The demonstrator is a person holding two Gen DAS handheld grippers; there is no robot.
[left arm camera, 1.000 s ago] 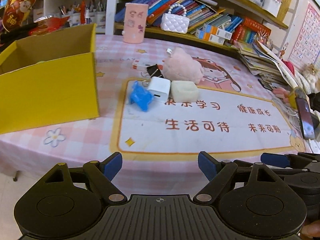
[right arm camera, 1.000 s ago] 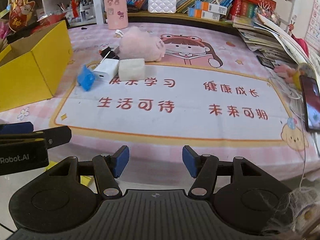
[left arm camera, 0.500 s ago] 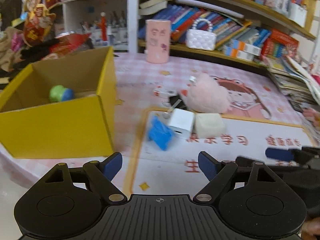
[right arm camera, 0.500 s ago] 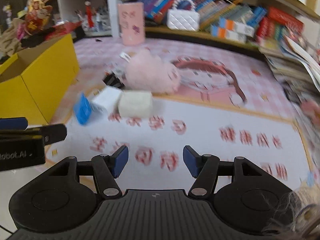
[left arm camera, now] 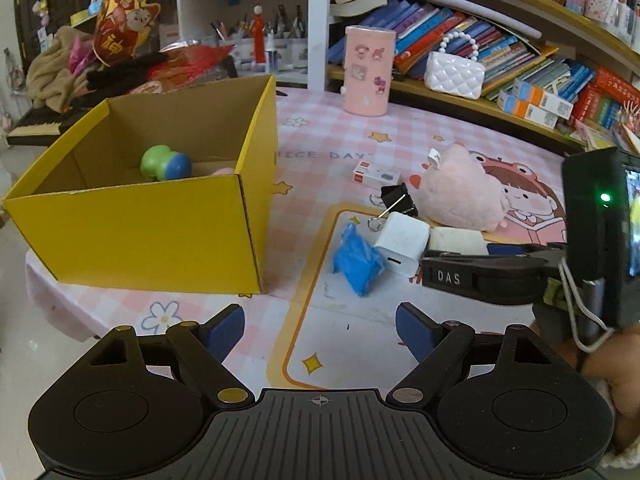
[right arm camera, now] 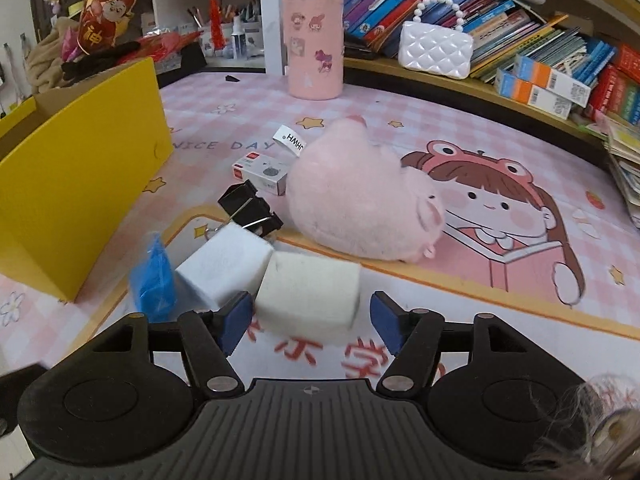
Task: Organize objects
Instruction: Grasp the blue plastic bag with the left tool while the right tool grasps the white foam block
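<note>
A cluster lies on the pink table mat: a blue crumpled piece (left arm camera: 357, 263) (right arm camera: 154, 280), a white charger (left arm camera: 401, 249) (right arm camera: 224, 266), a cream foam block (right arm camera: 309, 297) (left arm camera: 457, 241), a black binder clip (right arm camera: 250, 208), a small red-and-white box (right arm camera: 261, 172) and a pink plush (right arm camera: 360, 204) (left arm camera: 460, 192). An open yellow cardboard box (left arm camera: 152, 224) (right arm camera: 76, 184) at the left holds a green-and-blue toy (left arm camera: 166, 163). My right gripper (right arm camera: 310, 320) is open, its fingers on either side of the foam block. My left gripper (left arm camera: 320, 326) is open and empty, short of the cluster.
A pink cylinder holder (right arm camera: 316, 46) and a white quilted purse (right arm camera: 436, 50) stand at the back by bookshelves. Stacked books line the right edge. The right gripper's body (left arm camera: 520, 272) crosses the right of the left wrist view.
Both grippers moved forward toward the cluster. The right gripper reached the foam block and now straddles it. The left view swung left and raised, showing the inside of the yellow box.
</note>
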